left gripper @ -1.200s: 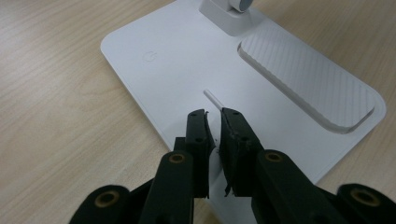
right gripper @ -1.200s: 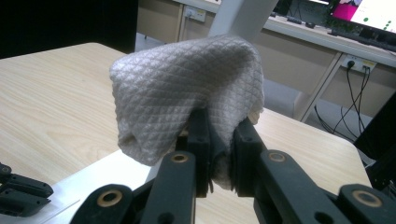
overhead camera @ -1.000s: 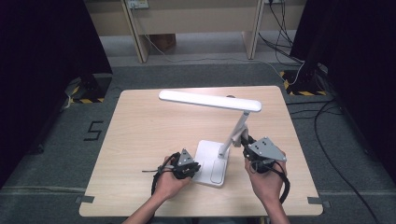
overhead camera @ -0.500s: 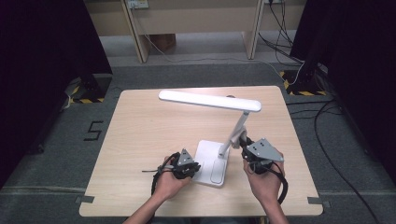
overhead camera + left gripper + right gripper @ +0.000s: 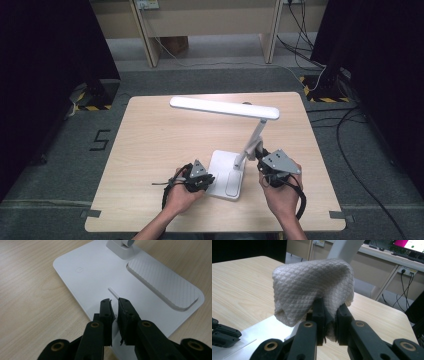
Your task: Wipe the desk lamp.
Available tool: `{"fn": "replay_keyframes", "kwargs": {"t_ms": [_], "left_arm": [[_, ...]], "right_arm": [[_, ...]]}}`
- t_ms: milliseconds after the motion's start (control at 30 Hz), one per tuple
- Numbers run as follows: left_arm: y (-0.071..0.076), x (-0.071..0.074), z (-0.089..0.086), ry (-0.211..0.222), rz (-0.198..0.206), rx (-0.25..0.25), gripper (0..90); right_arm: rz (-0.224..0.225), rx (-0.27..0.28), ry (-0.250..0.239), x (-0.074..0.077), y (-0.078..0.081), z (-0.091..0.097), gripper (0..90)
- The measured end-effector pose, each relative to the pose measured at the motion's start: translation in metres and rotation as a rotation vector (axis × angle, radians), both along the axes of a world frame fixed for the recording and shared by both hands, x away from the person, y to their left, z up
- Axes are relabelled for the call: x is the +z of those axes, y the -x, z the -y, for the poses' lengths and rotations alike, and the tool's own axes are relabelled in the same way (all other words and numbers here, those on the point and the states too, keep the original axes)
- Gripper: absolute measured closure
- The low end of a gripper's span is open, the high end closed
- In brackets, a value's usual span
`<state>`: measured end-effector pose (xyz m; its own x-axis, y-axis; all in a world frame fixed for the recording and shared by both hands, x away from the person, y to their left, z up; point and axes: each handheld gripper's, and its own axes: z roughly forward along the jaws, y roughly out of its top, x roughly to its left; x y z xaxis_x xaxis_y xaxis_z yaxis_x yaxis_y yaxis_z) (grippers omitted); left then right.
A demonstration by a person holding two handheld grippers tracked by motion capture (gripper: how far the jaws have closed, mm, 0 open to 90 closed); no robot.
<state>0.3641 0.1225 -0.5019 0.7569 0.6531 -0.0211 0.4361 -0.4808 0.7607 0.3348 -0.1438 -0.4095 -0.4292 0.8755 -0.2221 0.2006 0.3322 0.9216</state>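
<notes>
A white desk lamp stands on the table, its flat base (image 5: 226, 176) between my two grippers and its long head (image 5: 225, 107) raised over the table's middle. My left gripper (image 5: 114, 301) hovers over the base (image 5: 100, 277), shut on a thin white stick (image 5: 113, 292) whose tip pokes out toward the base's surface. In the high view the left gripper (image 5: 204, 181) sits at the base's left edge. My right gripper (image 5: 329, 305) is shut on a bunched white quilted cloth (image 5: 312, 287), held against the lamp's slanted arm (image 5: 252, 140). From above, the right gripper (image 5: 263, 156) is beside that arm.
The base has a power mark (image 5: 79, 269) and a recessed textured tray (image 5: 162, 282). Bare wooden tabletop (image 5: 155, 140) stretches left and behind the lamp. Cables (image 5: 350, 125) and dark stands lie on the floor beyond the table's right edge.
</notes>
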Motion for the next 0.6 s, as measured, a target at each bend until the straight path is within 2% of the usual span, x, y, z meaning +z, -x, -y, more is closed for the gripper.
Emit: {"fn": "replay_keyframes", "kwargs": {"t_ms": [200, 600], "left_arm": [[0.0, 0.0, 0.0, -0.001, -0.002, -0.001, 80.9], [0.002, 0.0, 0.0, -0.002, 0.001, -0.004, 80.9]], "right_arm": [[-0.023, 0.001, 0.009, -0.007, -0.001, -0.002, 81.8], [-0.042, -0.009, 0.013, -0.013, -0.003, -0.005, 81.8]]}}
